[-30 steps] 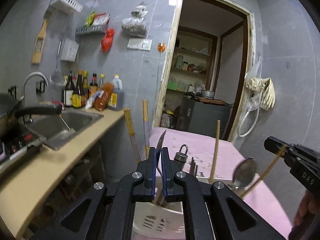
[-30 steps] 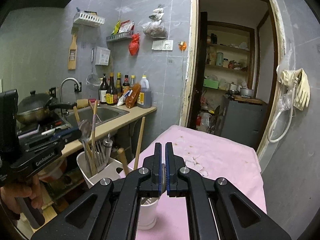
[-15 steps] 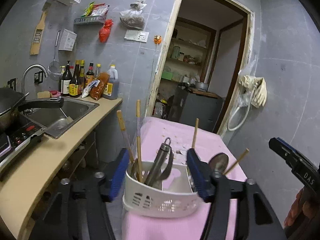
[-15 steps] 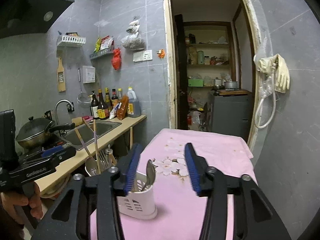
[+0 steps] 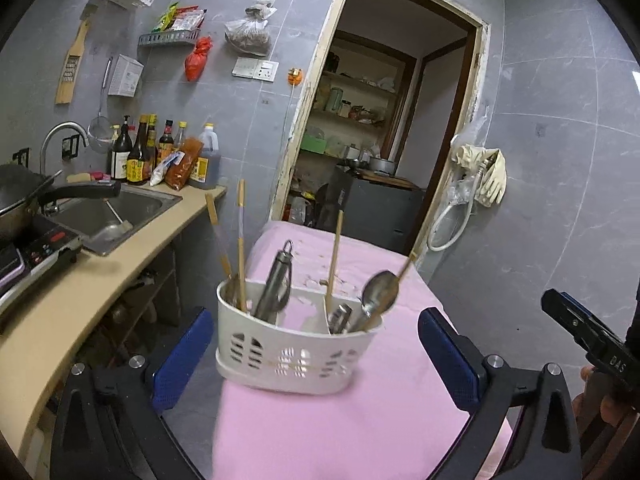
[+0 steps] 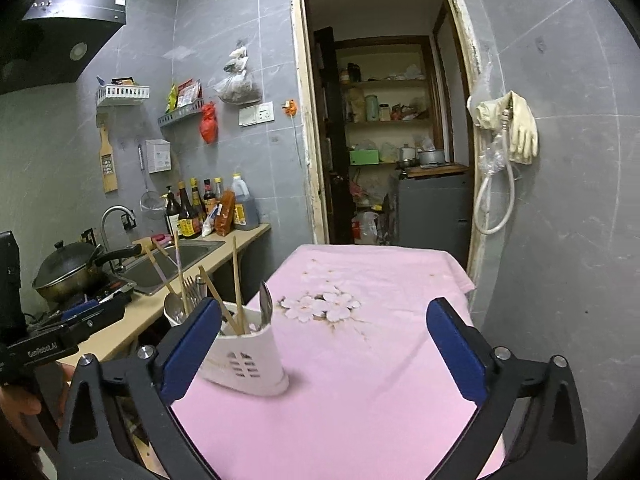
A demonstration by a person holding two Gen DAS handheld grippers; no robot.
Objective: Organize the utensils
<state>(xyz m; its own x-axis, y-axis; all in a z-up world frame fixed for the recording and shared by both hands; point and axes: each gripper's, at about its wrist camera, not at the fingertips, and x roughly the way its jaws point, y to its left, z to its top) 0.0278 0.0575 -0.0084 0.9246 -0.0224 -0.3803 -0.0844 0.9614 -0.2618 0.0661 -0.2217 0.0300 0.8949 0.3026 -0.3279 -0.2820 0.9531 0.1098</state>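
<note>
We noted the pink tablecloth (image 5: 320,420) filling the lower centre of the frame, with the white utensil caddy (image 5: 294,350) at centre holding chopsticks (image 5: 241,248) and a spoon (image 5: 378,294). Left gripper (image 5: 312,356) and right gripper (image 6: 316,344) both stood wide apart, holding nothing.

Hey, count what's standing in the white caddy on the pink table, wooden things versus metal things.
Wooden chopsticks: 4
Metal utensils: 3 that can be made out (ring-topped handle, spoon, fork)
Total: 7
</note>
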